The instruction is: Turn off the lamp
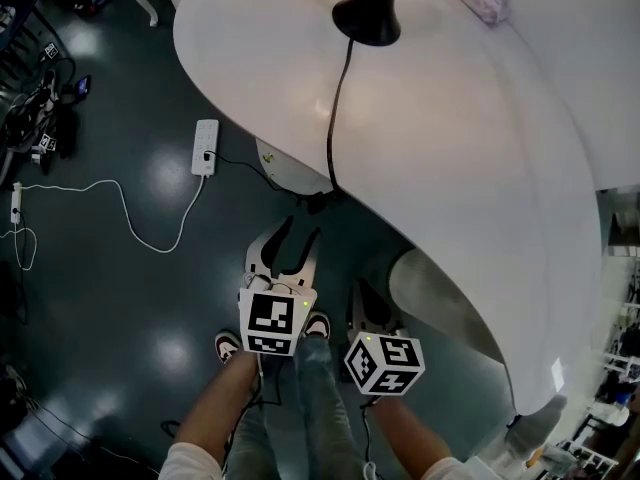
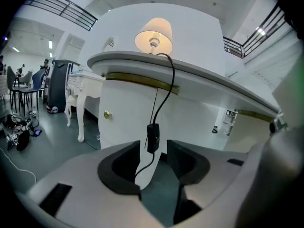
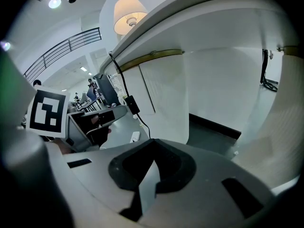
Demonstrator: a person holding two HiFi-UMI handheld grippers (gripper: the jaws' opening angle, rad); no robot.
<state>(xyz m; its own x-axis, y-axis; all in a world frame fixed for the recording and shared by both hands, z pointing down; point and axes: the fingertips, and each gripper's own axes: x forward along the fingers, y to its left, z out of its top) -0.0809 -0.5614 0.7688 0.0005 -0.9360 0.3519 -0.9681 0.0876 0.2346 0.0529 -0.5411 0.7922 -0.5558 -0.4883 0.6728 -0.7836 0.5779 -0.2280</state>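
The lamp stands on the white curved table, and its shade glows in both gripper views. In the head view only its black base shows. A black cord drops over the table edge and carries a small black inline switch. My left gripper is open, and the switch hangs just beyond its tips, in line with the gap, touching neither pad. In the head view the left gripper points at the table's underside. My right gripper is shut and empty, beside the left one.
A white power strip and a loose white cable lie on the dark floor to the left. Under the table stands a white cabinet with a brass knob. A white carved-leg table and chairs are further left.
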